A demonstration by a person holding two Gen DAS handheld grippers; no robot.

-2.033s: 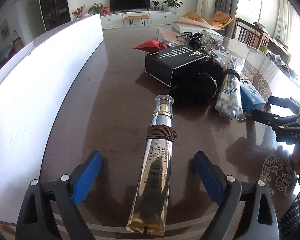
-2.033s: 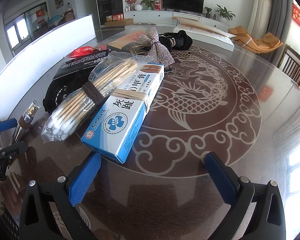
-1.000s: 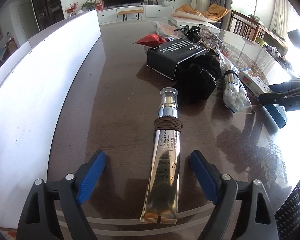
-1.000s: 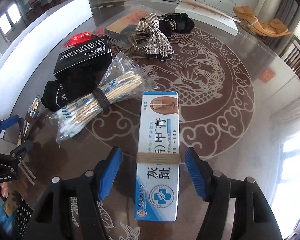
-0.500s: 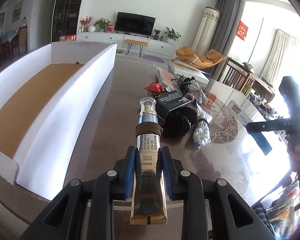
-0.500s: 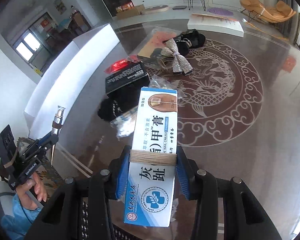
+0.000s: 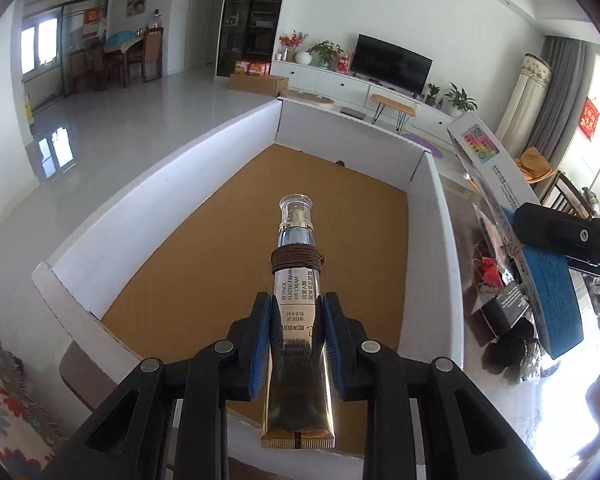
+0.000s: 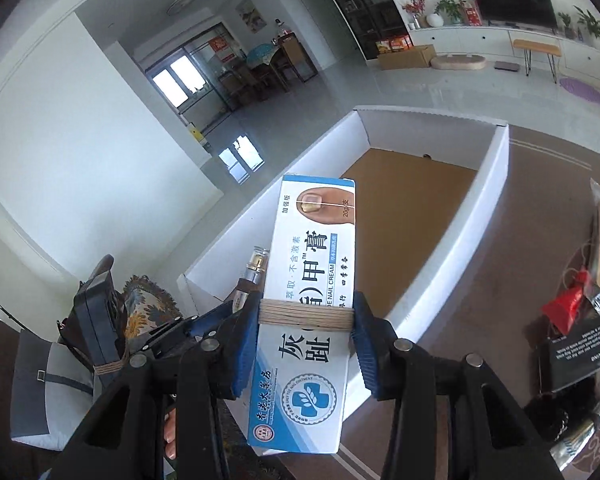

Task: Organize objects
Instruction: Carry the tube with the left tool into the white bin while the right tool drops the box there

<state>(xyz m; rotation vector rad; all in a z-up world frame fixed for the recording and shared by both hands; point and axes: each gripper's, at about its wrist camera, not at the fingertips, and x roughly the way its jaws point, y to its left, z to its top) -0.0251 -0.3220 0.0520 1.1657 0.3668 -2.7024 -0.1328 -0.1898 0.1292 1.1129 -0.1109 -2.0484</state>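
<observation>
My left gripper (image 7: 295,334) is shut on a gold eye cream tube (image 7: 297,304) with a clear cap and a brown band, held above the near end of a white box with a brown floor (image 7: 300,220). My right gripper (image 8: 306,334) is shut on a blue and white nail cream box (image 8: 312,280) bound with a tan band, held above the box's near wall (image 8: 432,280). The tube's cap (image 8: 257,264) shows just left of the nail cream box. The right gripper with its box also shows at the right of the left wrist view (image 7: 540,248).
The brown table (image 8: 540,240) lies right of the white box. On it are a black carton (image 8: 580,354), a red packet (image 8: 564,308), black fabric (image 7: 508,352) and plastic bags. A patterned cushion (image 7: 4,400) lies at the lower left.
Both grippers closed on their items, lifted them off the table and swung left; they now hang over the white box. The table clutter has shifted to the right edge.
</observation>
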